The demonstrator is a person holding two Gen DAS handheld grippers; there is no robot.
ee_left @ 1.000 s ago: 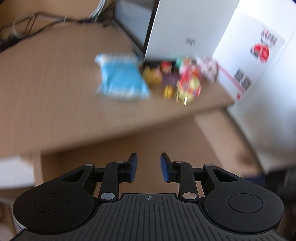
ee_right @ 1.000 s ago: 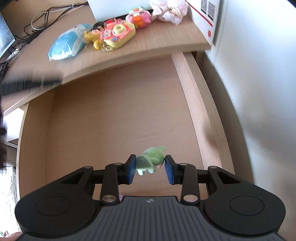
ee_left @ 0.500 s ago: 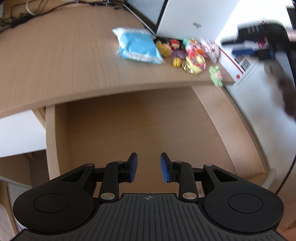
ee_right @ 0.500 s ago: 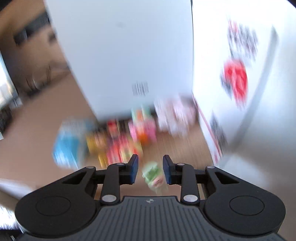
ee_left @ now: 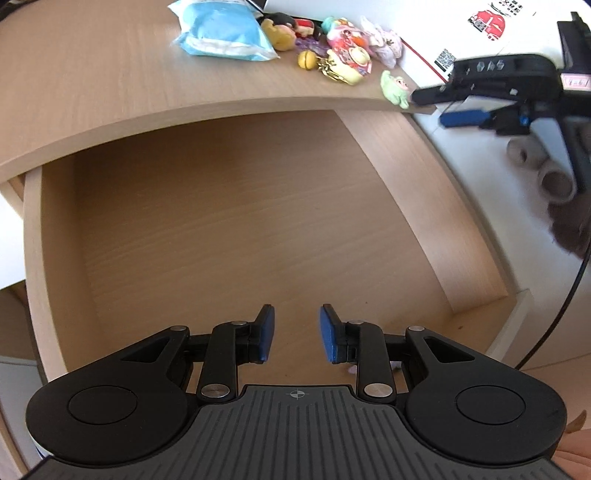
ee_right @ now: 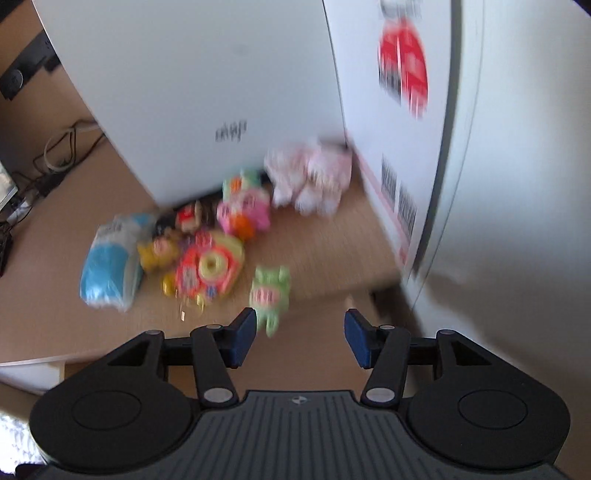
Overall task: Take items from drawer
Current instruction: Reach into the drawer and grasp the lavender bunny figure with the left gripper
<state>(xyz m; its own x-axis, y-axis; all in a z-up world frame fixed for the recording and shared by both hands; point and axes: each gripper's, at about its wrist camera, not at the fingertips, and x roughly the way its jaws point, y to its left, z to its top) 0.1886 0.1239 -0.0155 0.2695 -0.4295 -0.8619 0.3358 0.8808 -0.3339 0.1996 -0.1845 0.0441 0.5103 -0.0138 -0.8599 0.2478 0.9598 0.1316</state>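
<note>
The small green plush toy [ee_left: 394, 88] lies on the desk near its front right edge; in the right wrist view the green toy [ee_right: 270, 294] sits just beyond my right gripper [ee_right: 300, 338], which is open and holds nothing. My left gripper [ee_left: 296, 334] hovers open over the pulled-out wooden drawer [ee_left: 221, 221], whose visible floor is bare. A small pale scrap [ee_left: 352, 368] peeks out beneath the left gripper's right finger. The right gripper [ee_left: 458, 105] also shows at the desk's right corner in the left wrist view.
On the desk lie a blue packet [ee_left: 221, 35], a yellow and pink toy [ee_right: 210, 264], a pink plush [ee_right: 310, 177] and other small toys. A white box [ee_right: 192, 92] and a labelled carton [ee_right: 402, 122] stand behind them. A white wall runs along the right.
My right gripper has opened and let go of the green toy, which now rests on the desk edge. The left gripper has swung down over the drawer, staying open.
</note>
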